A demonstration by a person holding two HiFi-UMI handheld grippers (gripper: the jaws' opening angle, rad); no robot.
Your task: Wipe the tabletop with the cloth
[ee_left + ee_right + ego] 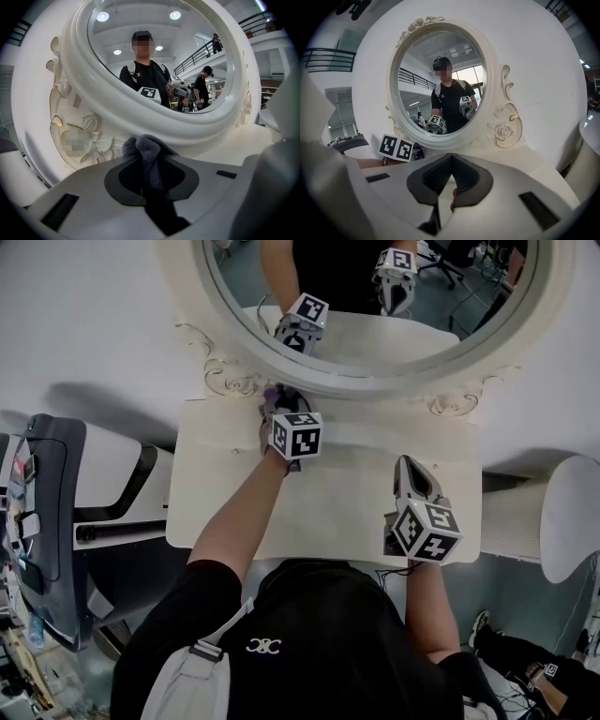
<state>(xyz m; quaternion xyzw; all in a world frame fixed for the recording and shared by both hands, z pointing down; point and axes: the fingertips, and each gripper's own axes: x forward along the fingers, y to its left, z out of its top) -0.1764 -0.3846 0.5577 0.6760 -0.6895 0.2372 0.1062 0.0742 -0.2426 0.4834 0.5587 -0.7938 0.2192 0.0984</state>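
Observation:
The cream tabletop (pixel 347 507) lies below me, with a round mirror (pixel 375 296) at its back. My left gripper (pixel 278 404) is at the table's back edge, against the mirror's carved frame (pixel 84 131). It is shut on a dark grey cloth (pixel 146 149), which bunches out past the jaws and shows as a dark wad (pixel 284 393) in the head view. My right gripper (pixel 410 468) hovers over the table's right front part. Its jaws (pixel 451 180) stand shut with nothing between them. The left gripper's marker cube (pixel 396 147) shows in the right gripper view.
The mirror's ornate white frame (pixel 328 381) rises right behind the left gripper. A white chair (pixel 572 521) stands off the table's right end. Dark grey equipment (pixel 56 521) stands to the left. The table's front edge is at my body.

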